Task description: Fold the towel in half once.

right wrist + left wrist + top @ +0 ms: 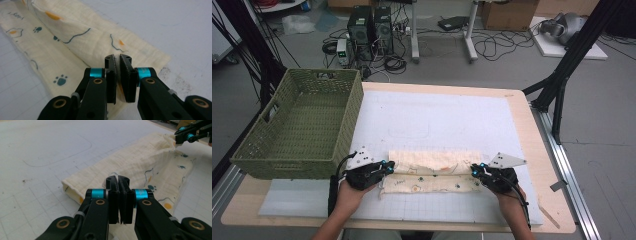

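High view: the left gripper (388, 167) and right gripper (475, 169) each have their fingers pinched on an end of the cloth (432, 178), which lies part-folded on the white mat (437, 120) at the desk's near edge, right of the basket (302, 125).

cloth (82, 47) corner hidden between tongs, far end cut off — top-left

Beyond your table (537, 150) you look onto a grey floor (512, 65) strewn with black cables (492, 47). Two dark computer towers (371, 27) stand at the back beside white desk legs (470, 35), with cardboard boxes (507, 14) behind them and black stand struts (562, 75) at right.
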Tool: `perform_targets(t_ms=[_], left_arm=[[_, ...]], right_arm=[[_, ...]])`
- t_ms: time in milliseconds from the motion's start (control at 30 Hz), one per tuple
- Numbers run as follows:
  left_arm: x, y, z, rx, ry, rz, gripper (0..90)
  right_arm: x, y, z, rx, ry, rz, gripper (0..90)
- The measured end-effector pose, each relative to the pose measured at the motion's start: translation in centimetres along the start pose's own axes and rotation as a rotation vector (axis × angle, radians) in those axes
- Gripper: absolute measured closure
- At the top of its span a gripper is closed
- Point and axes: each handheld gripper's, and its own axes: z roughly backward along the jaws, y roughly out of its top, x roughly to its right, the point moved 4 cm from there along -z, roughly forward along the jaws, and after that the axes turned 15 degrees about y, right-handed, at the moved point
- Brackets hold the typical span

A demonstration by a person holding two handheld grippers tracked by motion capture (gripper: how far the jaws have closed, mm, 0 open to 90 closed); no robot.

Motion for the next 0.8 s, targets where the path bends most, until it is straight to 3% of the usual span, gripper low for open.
perform_targets(t_ms=[100, 467, 533, 667, 800], left_arm=[[0.2, -0.3, 0.2, -0.01, -0.008, -0.005, 86.7], [0.1, -1.4, 1.1, -0.052, 0.004, -0.011, 84.7], [0.0, -1.7, 1.1, -0.072, 0.008, 0.002, 77.8], [-0.3, -1.4, 1.3, -0.065, 0.016, 0.045, 58.1], [-0.7, -0.9, 1.5, -0.038, 0.03, 0.06, 56.6]], right_arm=[[-0.3, -0.3, 0.1, -0.007, 0.007, -0.01, 84.0], [-1.6, -1.0, 0.3, -0.052, 0.04, 0.022, 82.5], [-1.7, -1.1, 0.4, -0.059, 0.041, 0.032, 79.2], [-1.8, -1.4, 1.2, -0.049, 0.041, 0.016, 74.6], [-1.5, -1.7, 2.2, -0.029, 0.026, 0.002, 73.6]])
